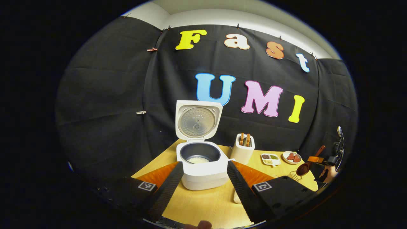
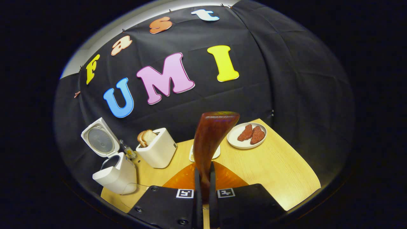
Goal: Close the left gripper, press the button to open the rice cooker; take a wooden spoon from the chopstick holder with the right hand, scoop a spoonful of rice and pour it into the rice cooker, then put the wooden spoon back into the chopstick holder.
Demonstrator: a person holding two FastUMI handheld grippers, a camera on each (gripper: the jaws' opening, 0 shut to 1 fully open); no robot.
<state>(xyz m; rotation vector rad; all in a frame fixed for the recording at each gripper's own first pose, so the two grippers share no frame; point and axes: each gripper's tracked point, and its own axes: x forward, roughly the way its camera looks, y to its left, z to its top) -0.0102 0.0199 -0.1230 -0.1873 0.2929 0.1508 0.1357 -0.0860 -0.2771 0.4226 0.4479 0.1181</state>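
Between the right gripper's (image 2: 203,181) fingers, pinched tight, is the wooden spoon (image 2: 210,140); handle rises up and away from the camera, so the bowl is behind or below and can't be seen here. From the left gripper view the same spoon (image 1: 306,166) sits far right, bowl hanging low and tilted down over the wire chopstick holder (image 1: 294,175), looks empty, though too small to be sure. Judgement: rice already tipped, spoon heading back to the holder.

Rice cooker (image 1: 202,165) stands centre on the wooden table (image 1: 206,203), lid (image 1: 197,120) flipped upright, so the button step is done; a small white patch of rice (image 1: 197,160) lies in the dark inner pot. Left gripper (image 1: 205,186) fingers spread wide apart, holding nothing, parked in front of the cooker, probably just out of the way.

Toaster (image 1: 243,148) with two bread slices just right of the cooker, then a divided dish (image 1: 270,159) of grains and a plate (image 1: 287,159) with red pieces.

Hard to tell: the rice source, the cooker button, a white item at the left gripper's right finger, cut off. The person's hand (image 1: 329,174) shows at the edge, mostly cropped.
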